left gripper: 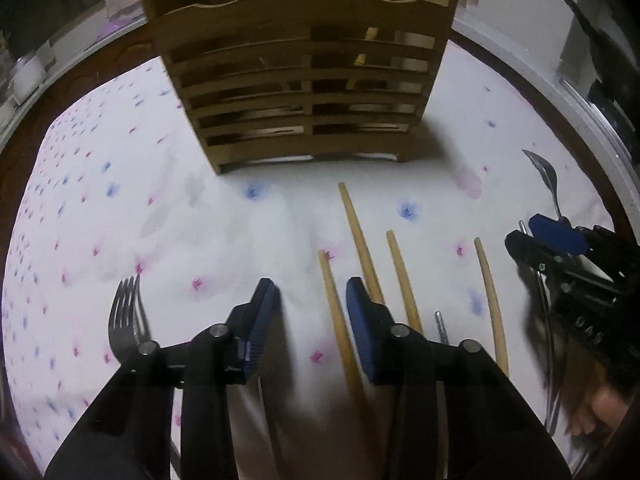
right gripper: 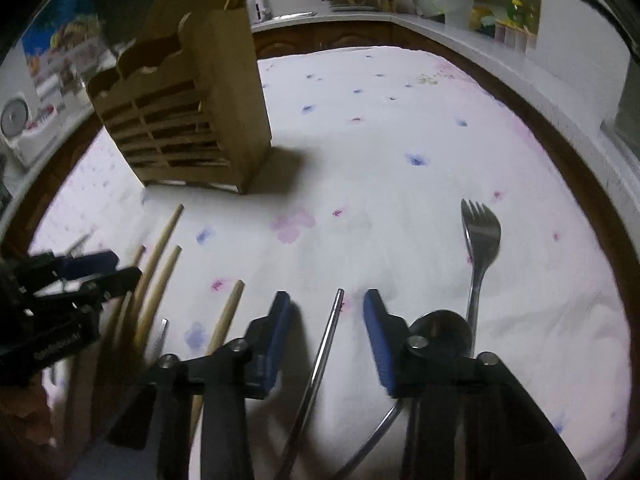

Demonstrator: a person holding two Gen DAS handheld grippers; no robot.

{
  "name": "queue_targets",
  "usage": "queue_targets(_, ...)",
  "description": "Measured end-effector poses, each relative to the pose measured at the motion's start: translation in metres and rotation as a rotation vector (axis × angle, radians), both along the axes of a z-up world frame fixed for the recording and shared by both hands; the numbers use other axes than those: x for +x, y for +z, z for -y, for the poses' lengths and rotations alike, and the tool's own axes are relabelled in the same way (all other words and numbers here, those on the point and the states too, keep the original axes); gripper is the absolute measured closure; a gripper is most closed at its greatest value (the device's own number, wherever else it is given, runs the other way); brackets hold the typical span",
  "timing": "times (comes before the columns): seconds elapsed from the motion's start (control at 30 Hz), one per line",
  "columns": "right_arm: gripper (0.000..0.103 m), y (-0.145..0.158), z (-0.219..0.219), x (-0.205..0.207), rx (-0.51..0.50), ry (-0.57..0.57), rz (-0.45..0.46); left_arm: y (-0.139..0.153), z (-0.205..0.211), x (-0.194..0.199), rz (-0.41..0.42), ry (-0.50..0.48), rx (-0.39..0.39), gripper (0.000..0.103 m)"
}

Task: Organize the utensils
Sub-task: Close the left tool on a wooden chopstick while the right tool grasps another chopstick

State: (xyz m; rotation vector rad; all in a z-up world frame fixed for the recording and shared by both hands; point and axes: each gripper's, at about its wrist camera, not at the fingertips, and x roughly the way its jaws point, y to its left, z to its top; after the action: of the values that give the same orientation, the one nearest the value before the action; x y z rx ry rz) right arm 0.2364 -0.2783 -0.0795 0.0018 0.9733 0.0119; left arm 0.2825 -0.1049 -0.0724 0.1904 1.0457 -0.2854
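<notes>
- Wooden chopsticks (left gripper: 362, 240) lie side by side on the flowered tablecloth (left gripper: 180, 208), near its front edge, with the slatted wooden utensil holder (left gripper: 304, 92) standing farther back.
- Risk, as I judge it: the sticks lie close together, so closing on one could nudge or drag a neighbour and roll it away.
- Left gripper (left gripper: 312, 296) is spread, holding nothing; one chopstick (left gripper: 334, 300) lies between its jaws.
- Right gripper (right gripper: 326, 308) is also spread and empty, a metal chopstick (right gripper: 326, 344) running between its jaws.
- Beside it lie a spoon (right gripper: 440, 330) and a fork (right gripper: 480, 236); the soft cloth may let the thin metal slip.
</notes>
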Motion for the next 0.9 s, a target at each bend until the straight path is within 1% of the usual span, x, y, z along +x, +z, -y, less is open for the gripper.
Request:
queue_targets(0.03,0.070,-0.001,-0.002,0.000,-0.019,0.007,0.004,0.000,0.002,0.000,0.002,-0.008,0.001,0.079)
queue_targets(0.07,0.074,0.000,-0.004,-0.001,-0.026,0.012,0.006,0.001,0.005,0.000,0.008,-0.019,0.005,0.086)
queue_targets(0.1,0.078,0.000,-0.005,-0.001,-0.034,0.020,0.007,0.001,0.008,-0.001,0.015,-0.031,0.010,0.091)
queue_targets(0.13,0.088,0.000,-0.008,-0.001,-0.040,0.029,0.008,0.001,0.011,-0.002,0.020,-0.039,0.014,0.095)
queue_targets(0.17,0.095,0.000,-0.010,-0.001,-0.041,0.035,0.009,0.001,0.013,-0.004,0.031,-0.043,0.028,0.095)
queue_targets(0.23,0.096,0.000,-0.013,-0.002,-0.042,0.037,0.014,0.002,0.012,-0.006,0.037,-0.045,0.027,0.096)
queue_targets(0.27,0.096,0.000,-0.011,-0.001,-0.024,0.031,0.013,0.002,0.009,-0.006,0.032,-0.041,0.015,0.097)
queue_targets(0.4,0.097,0.004,0.006,-0.001,0.110,0.003,0.005,0.007,-0.006,-0.007,0.008,-0.022,-0.057,0.098)
queue_targets(0.5,0.098,0.013,0.013,-0.004,0.201,-0.004,0.016,0.017,-0.021,-0.013,0.023,-0.016,-0.110,0.098)
queue_targets(0.53,0.098,0.016,0.016,-0.006,0.226,-0.005,0.022,0.021,-0.024,-0.014,0.029,-0.014,-0.124,0.099)
queue_targets(0.63,0.099,0.029,0.017,-0.013,0.275,0.007,0.046,0.034,-0.035,-0.021,0.039,-0.011,-0.202,0.099)
queue_targets(0.67,0.099,0.032,0.016,-0.014,0.290,0.013,0.051,0.041,-0.039,-0.024,0.049,-0.010,-0.225,0.099)
queue_targets(0.7,0.099,0.038,0.014,-0.017,0.299,0.021,0.060,0.046,-0.038,-0.023,0.059,-0.008,-0.232,0.099)
queue_targets(0.9,0.099,0.065,0.001,-0.029,0.303,0.063,0.120,0.076,-0.051,-0.042,0.113,-0.007,-0.296,0.099)
